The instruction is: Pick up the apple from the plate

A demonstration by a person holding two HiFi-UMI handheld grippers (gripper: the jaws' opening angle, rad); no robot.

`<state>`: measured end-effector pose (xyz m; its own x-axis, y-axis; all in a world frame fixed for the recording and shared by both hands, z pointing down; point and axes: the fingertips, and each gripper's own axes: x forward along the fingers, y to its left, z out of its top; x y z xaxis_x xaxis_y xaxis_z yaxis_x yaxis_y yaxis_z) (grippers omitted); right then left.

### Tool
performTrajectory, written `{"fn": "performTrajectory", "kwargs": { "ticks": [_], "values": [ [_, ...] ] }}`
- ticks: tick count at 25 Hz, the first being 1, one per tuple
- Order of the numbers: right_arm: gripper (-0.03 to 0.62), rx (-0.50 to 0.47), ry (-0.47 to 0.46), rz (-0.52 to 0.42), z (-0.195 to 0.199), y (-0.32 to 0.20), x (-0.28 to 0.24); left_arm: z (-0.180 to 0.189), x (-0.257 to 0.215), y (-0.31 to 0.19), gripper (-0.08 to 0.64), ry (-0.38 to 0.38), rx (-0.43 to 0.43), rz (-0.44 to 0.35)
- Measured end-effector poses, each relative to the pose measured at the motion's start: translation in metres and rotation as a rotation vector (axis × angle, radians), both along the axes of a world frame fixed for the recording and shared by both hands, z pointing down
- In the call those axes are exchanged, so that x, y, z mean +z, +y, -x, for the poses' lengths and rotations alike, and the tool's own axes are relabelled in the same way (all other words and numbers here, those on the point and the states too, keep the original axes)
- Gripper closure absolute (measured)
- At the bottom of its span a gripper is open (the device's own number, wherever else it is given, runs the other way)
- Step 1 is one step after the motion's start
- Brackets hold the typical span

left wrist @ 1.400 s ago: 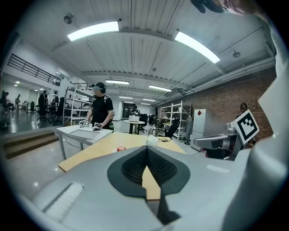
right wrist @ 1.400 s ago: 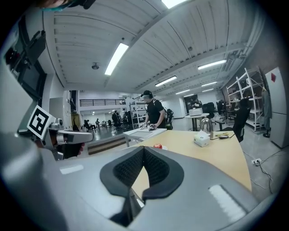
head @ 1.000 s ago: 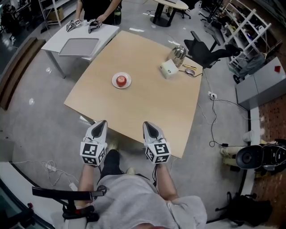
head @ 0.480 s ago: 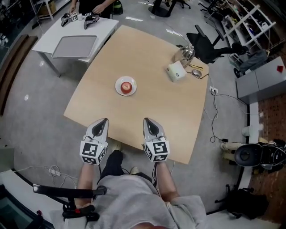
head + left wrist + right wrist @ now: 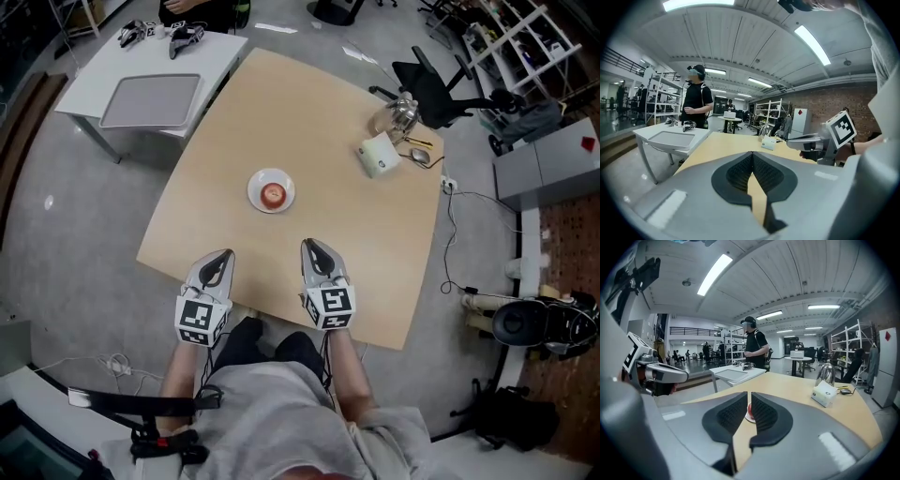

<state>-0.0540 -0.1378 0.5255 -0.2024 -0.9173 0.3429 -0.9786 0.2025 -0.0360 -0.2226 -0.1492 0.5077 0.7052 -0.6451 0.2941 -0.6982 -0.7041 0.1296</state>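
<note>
This looks like a large lab or workshop hall. Long strip lights (image 5: 715, 273) hang from a ribbed ceiling above a bare grey floor (image 5: 84, 234). Metal shelving racks (image 5: 771, 110) stand by a brick wall (image 5: 820, 105). Work tables (image 5: 309, 122), office chairs (image 5: 441, 89) and loose floor cables (image 5: 469, 211) fill the open space.

Grey shirt (image 5: 272, 412), dark trousers (image 5: 246, 339). Left gripper (image 5: 223, 255), right gripper (image 5: 311, 246): pale grey shells, black ribbed pads (image 5: 726, 416), black-and-white marker cubes (image 5: 328, 306). Right jaws opening, nothing between.
</note>
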Motion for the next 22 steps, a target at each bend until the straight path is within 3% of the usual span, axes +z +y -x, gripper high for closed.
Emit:
{"fn": "performTrajectory", "kwargs": {
  "ticks": [10,22],
  "values": [
    [0.481,-0.035,0.039,0.034,0.015,-0.066,0.036,0.022,0.020,-0.033,0.540,-0.005,-0.012,0.047],
    [0.386,-0.093,0.041,0.105,0.024,-0.116,0.084,0.029,0.028,-0.030,0.540,-0.016,-0.048,0.082]
  ]
}}
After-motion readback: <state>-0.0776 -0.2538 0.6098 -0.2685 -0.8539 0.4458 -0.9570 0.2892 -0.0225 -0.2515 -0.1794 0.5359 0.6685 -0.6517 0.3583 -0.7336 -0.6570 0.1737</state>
